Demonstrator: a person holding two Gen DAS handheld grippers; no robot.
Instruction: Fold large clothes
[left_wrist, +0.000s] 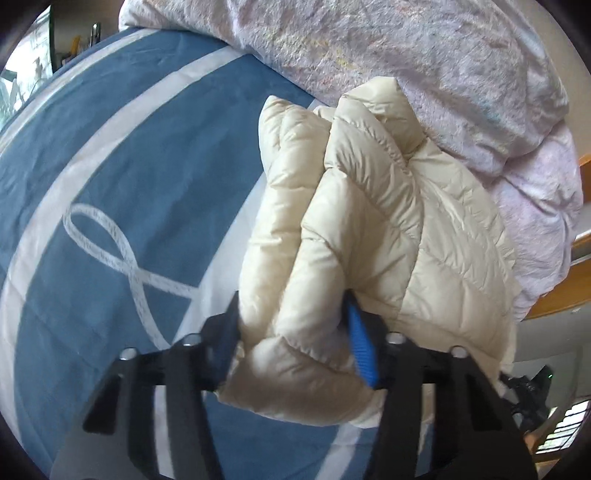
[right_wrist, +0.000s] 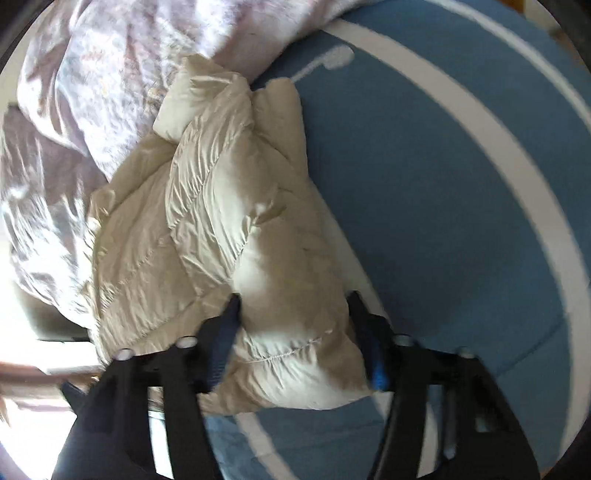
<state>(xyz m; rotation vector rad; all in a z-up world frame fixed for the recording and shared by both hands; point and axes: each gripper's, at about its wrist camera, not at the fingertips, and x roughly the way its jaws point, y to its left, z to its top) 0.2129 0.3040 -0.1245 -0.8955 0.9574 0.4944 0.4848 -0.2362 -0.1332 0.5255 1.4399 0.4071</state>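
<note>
My left tongs (left_wrist: 295, 332) point forward over the bed, clamped on a thick bunch of the cream puffer jacket (left_wrist: 369, 206). My right tongs (right_wrist: 295, 325) grip another bunch of it. The one quilted, creased jacket lies bunched on the blue bedsheet (left_wrist: 110, 155), touching the one lilac duvet (left_wrist: 406, 55).

No readable text, label, brand name or number shows in either view. The nearest thing to a sign is the white looped ribbon motif (left_wrist: 125, 266) printed on the blue bedspread (left_wrist: 110, 155) (a decorative figure, not a letter), seen from the left wrist, and a white rounded mark on a thin stem (right_wrist: 332, 61) on the same bedspread (right_wrist: 424, 192) in the right wrist view. The cream puffer jacket (left_wrist: 369, 229) shows no tag or logo on its visible panels.
</note>
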